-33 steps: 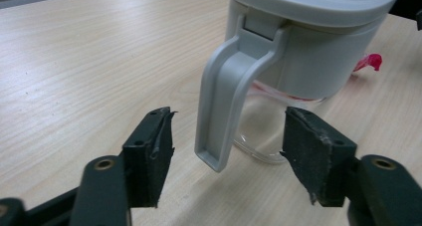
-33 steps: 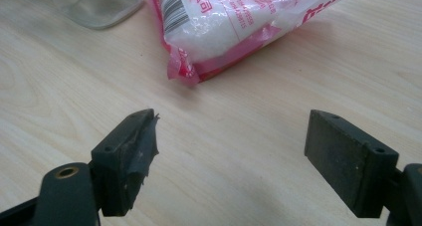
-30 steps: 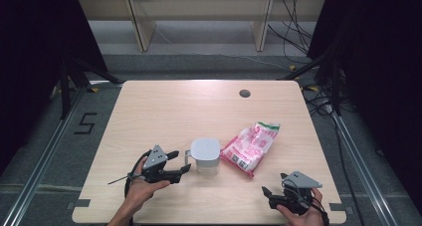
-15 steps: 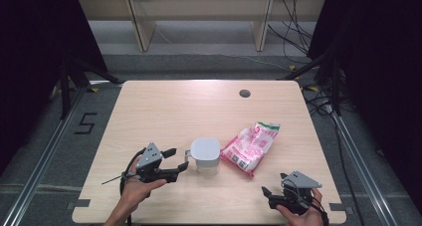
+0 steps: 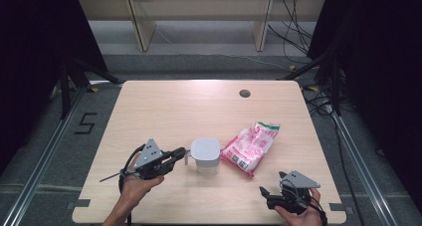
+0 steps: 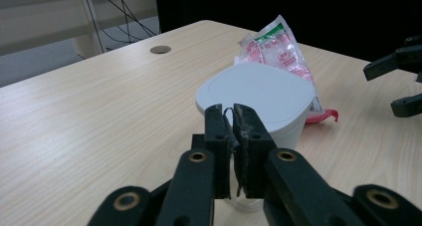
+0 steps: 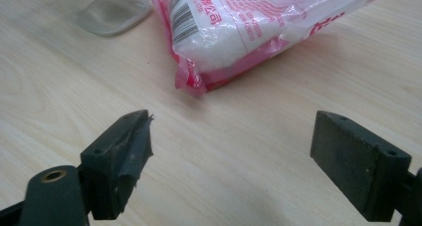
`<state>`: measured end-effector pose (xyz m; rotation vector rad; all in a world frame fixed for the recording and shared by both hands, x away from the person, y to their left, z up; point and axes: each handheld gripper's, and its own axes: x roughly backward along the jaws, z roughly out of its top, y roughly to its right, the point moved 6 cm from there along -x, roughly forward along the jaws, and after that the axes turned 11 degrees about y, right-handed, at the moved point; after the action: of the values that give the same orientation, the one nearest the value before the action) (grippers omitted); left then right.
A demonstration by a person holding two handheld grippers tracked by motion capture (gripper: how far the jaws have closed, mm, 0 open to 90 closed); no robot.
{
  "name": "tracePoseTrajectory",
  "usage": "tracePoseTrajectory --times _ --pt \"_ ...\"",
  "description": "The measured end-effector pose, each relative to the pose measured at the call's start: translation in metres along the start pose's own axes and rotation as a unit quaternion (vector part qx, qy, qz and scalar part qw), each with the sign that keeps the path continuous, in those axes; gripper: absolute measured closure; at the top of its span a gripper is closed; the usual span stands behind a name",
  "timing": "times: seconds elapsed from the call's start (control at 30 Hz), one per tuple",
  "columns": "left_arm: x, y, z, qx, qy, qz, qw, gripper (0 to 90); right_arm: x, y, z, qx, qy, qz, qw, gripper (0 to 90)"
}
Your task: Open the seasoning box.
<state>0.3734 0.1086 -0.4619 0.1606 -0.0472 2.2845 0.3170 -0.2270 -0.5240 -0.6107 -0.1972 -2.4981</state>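
The left gripper (image 5: 180,153) has just pinched the cup's handle (image 5: 188,158); the right gripper (image 7: 231,154), at five o'clock, gapes wide with nothing in it.

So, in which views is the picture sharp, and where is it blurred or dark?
High view: table evenly lit, surroundings black. Left gripper view: lidded container sharp, nearest jaw parts soft. Right gripper view: jaws fairly crisp, pink bag slightly soft, its plastic glaring white.
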Motion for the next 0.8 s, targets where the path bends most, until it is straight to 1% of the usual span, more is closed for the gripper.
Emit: tracePoseTrajectory --times 0.03,0.07,0.1,0.17,0.2,0.3,0.33,0.37,0.43,0.47,0.5,0.53,0.57,0.6,0.63,0.67,0.7,0.73,0.77,0.8 --pt "-0.002 0.001 0.001 -0.003 0.001 0.000 1.0000 86.1 -0.001 -0.001 0.000 0.001 -0.002 0.009 1.0000 17.2" --pt "-0.002 0.001 0.001 -0.003 0.001 0.000 1.0000 87.1 -0.001 -0.001 0.000 0.001 -0.002 0.009 1.0000 17.2" --pt "-0.004 0.001 0.003 -0.006 -0.001 0.001 1.0000 88.2 0.000 0.000 0.000 0.002 -0.001 -0.001 1.0000 17.2" --pt "-0.007 0.001 0.003 -0.006 0.002 -0.002 1.0000 88.6 0.000 0.000 0.000 0.002 0.000 -0.001 1.0000 17.2" --pt "-0.009 0.000 0.004 -0.010 -0.001 0.002 0.9999 89.1 0.000 -0.001 0.001 0.011 -0.003 0.004 0.9999 17.4" --pt "-0.012 0.000 0.005 -0.009 -0.005 0.002 1.0000 89.1 0.000 -0.003 0.002 0.004 0.000 0.007 1.0000 17.4" --pt "-0.014 0.000 0.006 -0.006 -0.004 0.000 1.0000 89.1 -0.001 -0.003 0.002 0.005 0.002 0.001 1.0000 17.4" --pt "-0.014 0.000 0.006 -0.006 -0.004 0.000 1.0000 89.1 -0.001 -0.003 0.002 0.005 0.002 0.001 1.0000 17.4" --pt "-0.017 -0.001 0.007 -0.004 -0.001 -0.004 1.0000 89.1 -0.001 -0.003 0.002 0.008 0.002 0.003 1.0000 17.2" --pt "-0.018 -0.001 0.006 0.002 -0.001 -0.002 1.0000 89.1 -0.002 -0.003 0.002 0.013 0.001 0.008 0.9999 16.7" --pt "-0.018 -0.002 0.006 -0.003 -0.004 -0.002 1.0000 89.1 -0.002 -0.002 0.002 0.021 -0.001 0.011 0.9997 16.3" --pt "-0.019 -0.002 0.006 0.004 -0.002 -0.002 1.0000 89.1 -0.001 -0.003 0.003 0.012 0.000 0.003 0.9999 16.3" --pt "-0.020 -0.003 0.006 0.007 0.001 -0.003 1.0000 89.1 -0.002 -0.003 0.004 0.009 0.009 -0.001 0.9999 16.3" --pt "-0.020 -0.004 0.006 0.001 -0.002 -0.001 1.0000 89.1 -0.002 -0.003 0.004 0.011 0.010 -0.002 0.9999 16.4" --pt "-0.021 -0.004 0.006 0.008 -0.002 -0.002 1.0000 89.1 -0.002 -0.004 0.005 0.007 0.010 -0.001 0.9999 16.4" --pt "-0.022 -0.004 0.006 0.008 0.000 -0.002 1.0000 89.1 -0.003 -0.004 0.005 0.006 0.010 0.008 0.9999 16.4" --pt "-0.022 -0.005 0.006 0.006 -0.002 -0.002 1.0000 89.0 -0.003 -0.006 0.005 0.000 0.007 0.010 0.9999 16.4" --pt "-0.022 -0.005 0.005 0.011 -0.002 0.000 0.9999 89.0 -0.003 -0.005 0.006 0.009 0.012 0.004 0.9999 16.5" --pt "-0.024 -0.006 0.006 0.001 0.004 -0.008 1.0000 88.9 -0.003 -0.005 0.006 0.012 0.014 0.001 0.9998 16.6" --pt "-0.025 -0.006 0.006 0.007 0.006 -0.008 0.9999 88.8 -0.004 -0.006 0.006 0.010 0.012 0.009 0.9998 16.6"
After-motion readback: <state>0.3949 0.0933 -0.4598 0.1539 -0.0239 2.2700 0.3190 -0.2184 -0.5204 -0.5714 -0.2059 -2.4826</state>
